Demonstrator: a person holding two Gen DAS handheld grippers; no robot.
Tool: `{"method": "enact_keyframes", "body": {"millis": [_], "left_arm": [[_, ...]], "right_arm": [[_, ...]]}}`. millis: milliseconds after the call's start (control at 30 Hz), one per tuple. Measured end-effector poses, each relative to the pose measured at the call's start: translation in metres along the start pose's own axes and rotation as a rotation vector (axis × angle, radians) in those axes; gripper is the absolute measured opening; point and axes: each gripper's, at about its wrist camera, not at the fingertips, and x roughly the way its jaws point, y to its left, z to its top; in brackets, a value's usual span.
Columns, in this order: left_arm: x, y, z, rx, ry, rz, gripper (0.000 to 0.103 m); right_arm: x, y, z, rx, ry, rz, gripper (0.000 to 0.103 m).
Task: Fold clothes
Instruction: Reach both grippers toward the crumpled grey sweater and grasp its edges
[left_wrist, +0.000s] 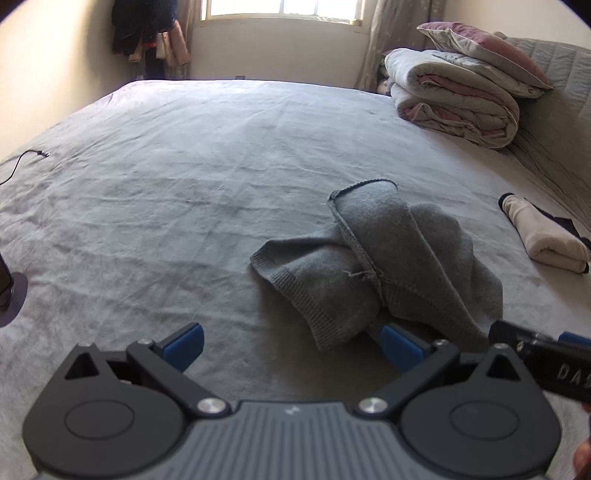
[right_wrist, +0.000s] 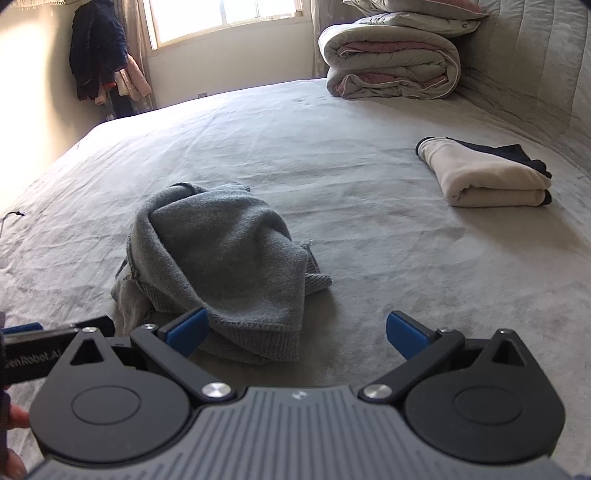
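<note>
A crumpled grey knitted sweater (left_wrist: 380, 269) lies in a heap on the grey bedsheet (left_wrist: 184, 177). My left gripper (left_wrist: 291, 347) is open just in front of the heap, its right pad beside the sweater's near hem. In the right wrist view the same sweater (right_wrist: 229, 258) sits ahead and slightly left. My right gripper (right_wrist: 295, 336) is open too, its left pad (right_wrist: 186, 330) against the ribbed hem, nothing between the fingers. Part of the other gripper (left_wrist: 539, 354) shows at the right edge of the left wrist view.
A folded cream and dark garment (right_wrist: 487, 177) rests to the right on the bed. A rolled duvet (right_wrist: 391, 70) and pillows (left_wrist: 487, 51) are stacked at the far right by the headboard. A black cable (left_wrist: 26, 158) lies at the left edge. Clothes (right_wrist: 99, 51) hang by the window.
</note>
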Motion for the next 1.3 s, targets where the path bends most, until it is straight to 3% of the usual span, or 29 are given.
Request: {"method": "enact_keyframes", "body": {"millis": [300,500,633,700,767,867,1000,1200,1300], "left_arm": [[0.011,0.011,0.002,-0.007,0.063,-0.012,0.102],[0.025,0.023,0.001,0.005,0.053,0.024,0.102],[0.035,0.036,0.002,-0.040,0.116,0.009,0.097],[0.040,0.044,0.002,-0.073,0.149,-0.008,0.092],[0.045,0.050,0.003,-0.104,0.130,-0.051,0.089],[0.046,0.051,0.003,-0.104,0.136,-0.054,0.089],[0.043,0.051,0.003,-0.090,0.109,-0.047,0.090],[0.038,0.053,0.002,-0.105,0.082,-0.081,0.101],[0.037,0.053,0.002,-0.103,0.090,-0.097,0.102]], "right_arm": [[0.007,-0.006,0.004,-0.034,0.012,0.034,0.103],[0.021,-0.006,0.009,-0.021,0.000,0.092,0.103],[0.028,0.001,0.011,-0.044,0.004,0.130,0.103],[0.030,0.002,0.011,-0.060,0.048,0.115,0.103],[0.032,0.004,0.011,-0.077,0.086,0.101,0.097],[0.022,0.012,0.013,-0.153,0.047,0.095,0.088],[0.024,0.021,0.013,-0.218,0.013,0.140,0.065],[0.032,0.028,0.002,-0.203,0.034,0.228,0.057],[0.034,0.031,-0.002,-0.212,0.041,0.231,0.051]]}}
